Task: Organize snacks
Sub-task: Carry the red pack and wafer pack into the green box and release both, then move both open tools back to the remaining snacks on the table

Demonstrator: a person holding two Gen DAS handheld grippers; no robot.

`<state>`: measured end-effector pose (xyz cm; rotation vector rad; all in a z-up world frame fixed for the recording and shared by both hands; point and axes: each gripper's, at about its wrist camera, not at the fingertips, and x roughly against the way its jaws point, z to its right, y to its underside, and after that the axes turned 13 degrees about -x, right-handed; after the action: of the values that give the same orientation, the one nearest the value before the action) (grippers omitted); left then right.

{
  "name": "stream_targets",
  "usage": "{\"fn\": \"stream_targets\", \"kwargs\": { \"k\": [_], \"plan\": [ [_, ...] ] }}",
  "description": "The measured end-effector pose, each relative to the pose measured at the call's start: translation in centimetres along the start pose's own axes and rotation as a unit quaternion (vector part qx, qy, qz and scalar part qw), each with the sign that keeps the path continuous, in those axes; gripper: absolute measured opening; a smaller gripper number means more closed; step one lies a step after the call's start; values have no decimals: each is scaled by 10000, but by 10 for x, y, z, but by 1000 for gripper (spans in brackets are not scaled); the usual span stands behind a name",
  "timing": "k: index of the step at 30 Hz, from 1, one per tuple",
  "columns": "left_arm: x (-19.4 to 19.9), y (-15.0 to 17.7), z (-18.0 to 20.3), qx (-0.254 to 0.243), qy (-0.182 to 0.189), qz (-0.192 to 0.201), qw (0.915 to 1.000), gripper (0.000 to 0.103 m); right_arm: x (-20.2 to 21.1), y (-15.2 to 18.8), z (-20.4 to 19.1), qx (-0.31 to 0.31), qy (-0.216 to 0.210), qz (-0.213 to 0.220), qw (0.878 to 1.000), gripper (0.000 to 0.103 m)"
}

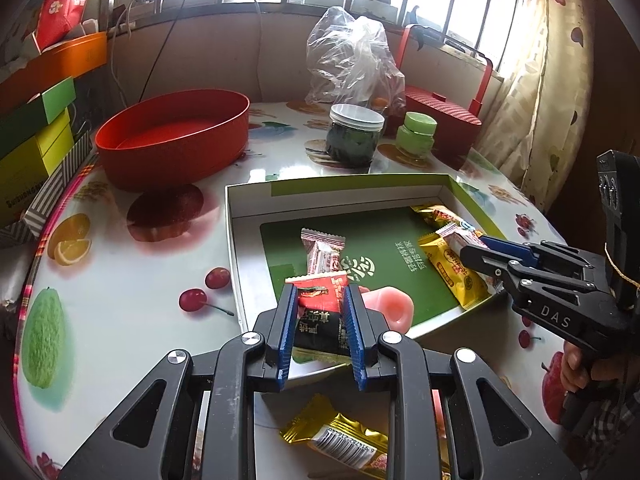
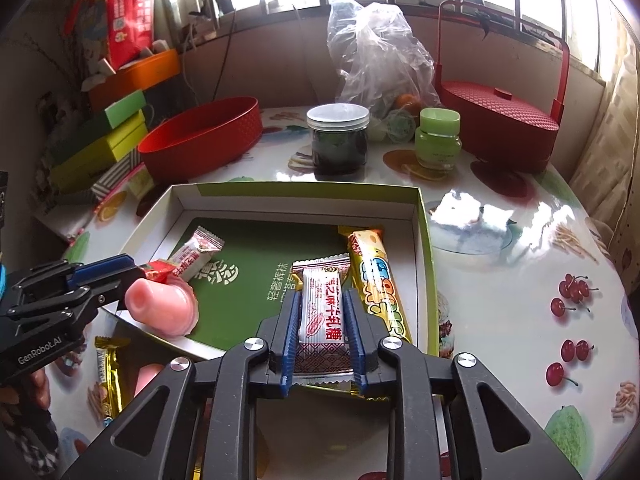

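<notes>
A shallow green-and-white box [image 1: 248, 216] [image 2: 424, 240] lies open on the table with several wrapped snacks in it. My left gripper [image 1: 320, 300] is shut on a red-and-black snack packet [image 1: 320, 316] over the box's near edge; it also shows in the right wrist view [image 2: 132, 276]. My right gripper [image 2: 322, 304] is shut on a white nougat packet [image 2: 320, 312] over the box's right side, seen from the left wrist view [image 1: 472, 248]. A pink jelly cup [image 1: 390, 306] [image 2: 160, 308] lies beside the left fingers. A white-pink candy [image 1: 322, 250] and yellow bars [image 2: 376, 280] lie inside.
A gold bar [image 1: 340, 436] [image 2: 108, 380] lies on the table in front of the box. Behind stand a red oval tub [image 1: 172, 136], a dark jar [image 2: 338, 140], a green jar [image 2: 438, 140], a plastic bag [image 2: 376, 56] and a red lidded basket [image 2: 500, 124]. Boxes [image 1: 32, 140] are stacked left.
</notes>
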<state>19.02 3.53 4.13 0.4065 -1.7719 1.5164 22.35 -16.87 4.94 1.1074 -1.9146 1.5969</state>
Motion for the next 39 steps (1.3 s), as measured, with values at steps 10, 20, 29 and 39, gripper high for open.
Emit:
{"fn": "stream_targets", "kwargs": {
  "k": [10, 20, 29, 39],
  "plan": [
    [15, 4, 3, 22, 62, 178, 9998, 43, 13, 5, -4, -4, -105, 99, 9999, 40],
    [33, 11, 10, 6, 56, 287, 9996, 44, 35, 11, -3, -54, -221, 277, 9994, 43],
    [45, 21, 18, -40, -2, 308, 9995, 44, 48, 22, -7, -16, -313, 308, 9990, 43],
    [55, 36, 28, -50, -33, 282, 9996, 44, 65, 45, -14, 175, -362, 274, 9988, 48]
  ]
}}
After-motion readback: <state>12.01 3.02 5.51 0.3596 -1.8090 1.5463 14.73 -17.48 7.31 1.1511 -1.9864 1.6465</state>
